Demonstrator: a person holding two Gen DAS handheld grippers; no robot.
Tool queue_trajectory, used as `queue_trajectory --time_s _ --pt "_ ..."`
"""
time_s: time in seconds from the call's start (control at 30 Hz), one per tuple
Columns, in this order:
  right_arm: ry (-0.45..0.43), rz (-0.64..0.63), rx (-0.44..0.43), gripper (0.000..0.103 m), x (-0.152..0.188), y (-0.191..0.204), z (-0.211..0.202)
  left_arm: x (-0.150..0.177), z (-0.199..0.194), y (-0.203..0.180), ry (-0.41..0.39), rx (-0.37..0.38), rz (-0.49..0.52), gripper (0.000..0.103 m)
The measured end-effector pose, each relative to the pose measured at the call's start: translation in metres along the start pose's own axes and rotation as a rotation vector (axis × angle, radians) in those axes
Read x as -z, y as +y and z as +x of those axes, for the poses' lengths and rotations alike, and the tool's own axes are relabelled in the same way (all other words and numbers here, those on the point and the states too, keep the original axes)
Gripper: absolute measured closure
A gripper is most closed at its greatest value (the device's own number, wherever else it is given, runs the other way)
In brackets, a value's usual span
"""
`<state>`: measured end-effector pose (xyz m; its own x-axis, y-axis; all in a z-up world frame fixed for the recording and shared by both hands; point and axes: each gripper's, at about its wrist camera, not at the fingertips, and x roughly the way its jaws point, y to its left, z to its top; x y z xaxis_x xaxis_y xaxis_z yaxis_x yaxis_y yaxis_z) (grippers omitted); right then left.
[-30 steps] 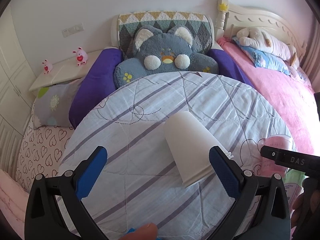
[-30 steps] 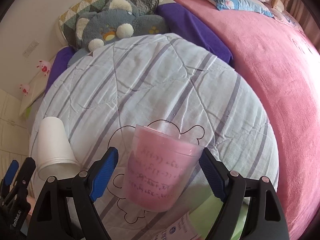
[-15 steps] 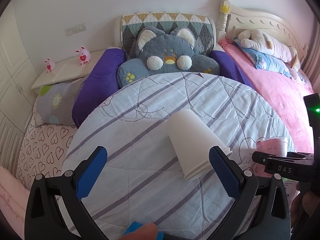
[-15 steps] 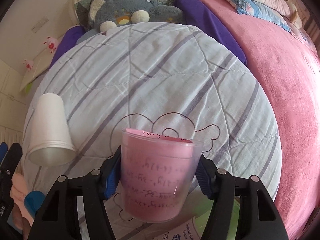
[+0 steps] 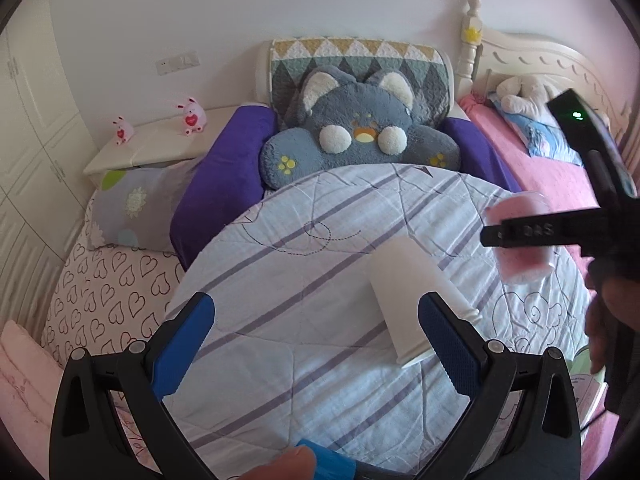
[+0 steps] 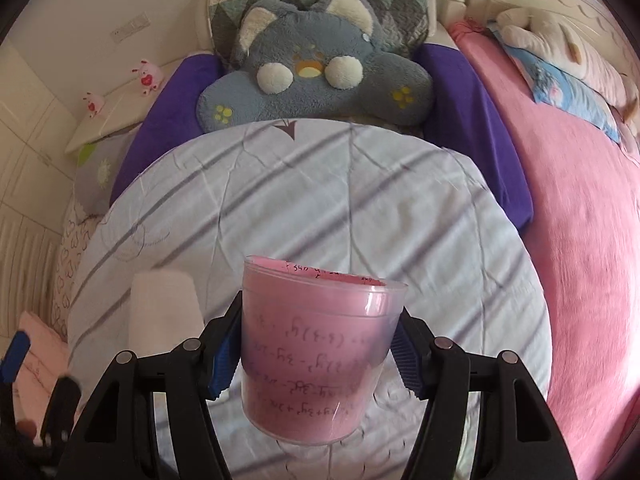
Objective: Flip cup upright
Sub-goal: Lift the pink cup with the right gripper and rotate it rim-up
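Bedroom setting, pale wall at the back, and a striped quilt [image 5: 304, 288] spreads across the round surface where all the action is. Behind it sits a grey plush cat cushion [image 6: 312, 76], and a pink blanket [image 6: 580, 216] runs down the right side.

Right gripper [image 6: 316, 354] first: its blue pads are clamped on the pink cup [image 6: 320, 352], one pad on each side of the wall at about mid-height. That cup appears clear of the quilt, rim uppermost, though the blur makes the exact gap beneath it hard to read. In the left wrist view the same cup shows at the right edge, partly hidden behind the black arm of the gripper.

Left gripper [image 5: 316, 340] now: fingers spread wide, holding nothing. The white cup [image 5: 404, 296] lies on the quilt, wide rim toward the camera, narrow base pointing away. It sits off-centre, just inside the right finger [image 5: 448, 348], rim partly behind that pad, well apart from the left finger [image 5: 182, 348].

My read: the pink cup needs setting down level, base flat, with a gentle release so the soft quilt doesn't tip it. For the white one, the left gripper should shift right to centre the cup before closing, and squeeze lightly, since a thin wall will likely buckle.
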<state>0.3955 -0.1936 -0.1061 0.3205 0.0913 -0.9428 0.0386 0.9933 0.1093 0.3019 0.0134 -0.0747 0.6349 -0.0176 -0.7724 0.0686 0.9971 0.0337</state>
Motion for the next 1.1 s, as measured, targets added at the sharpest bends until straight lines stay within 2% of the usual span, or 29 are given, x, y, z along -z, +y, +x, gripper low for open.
queue_trajectory --time_s 0.1,0.37,0.57,0.6,0.67,0.73,0.93,1.1 --pt "0.021 -0.017 0.016 0.038 -0.016 0.006 0.018 -0.009 0.006 0.0 0.002 -0.013 -0.002 0.0" --pt "0.038 -0.04 0.012 0.038 -0.026 0.001 0.039 -0.036 0.035 -0.007 0.019 -0.034 -0.016 0.0" --pt "0.066 -0.03 0.01 0.037 -0.032 -0.008 0.058 -0.042 0.048 -0.018 0.042 -0.041 -0.008 0.0" --pt "0.068 -0.028 0.01 0.035 -0.032 -0.009 0.059 -0.042 0.048 -0.019 0.043 -0.042 -0.006 0.0" --pt "0.088 -0.05 0.04 0.023 -0.033 -0.007 0.065 -0.043 0.046 -0.021 0.041 -0.041 -0.004 0.0" --pt "0.096 -0.055 0.043 0.02 -0.033 -0.006 0.067 -0.044 0.042 -0.022 0.033 -0.044 -0.001 0.0" --pt "0.044 -0.059 0.042 0.019 -0.024 -0.003 0.035 -0.042 0.018 -0.02 0.006 -0.046 -0.008 0.0" --pt "-0.072 -0.047 0.042 0.019 0.0 -0.001 -0.021 -0.029 -0.02 -0.02 -0.031 -0.051 -0.009 0.0"
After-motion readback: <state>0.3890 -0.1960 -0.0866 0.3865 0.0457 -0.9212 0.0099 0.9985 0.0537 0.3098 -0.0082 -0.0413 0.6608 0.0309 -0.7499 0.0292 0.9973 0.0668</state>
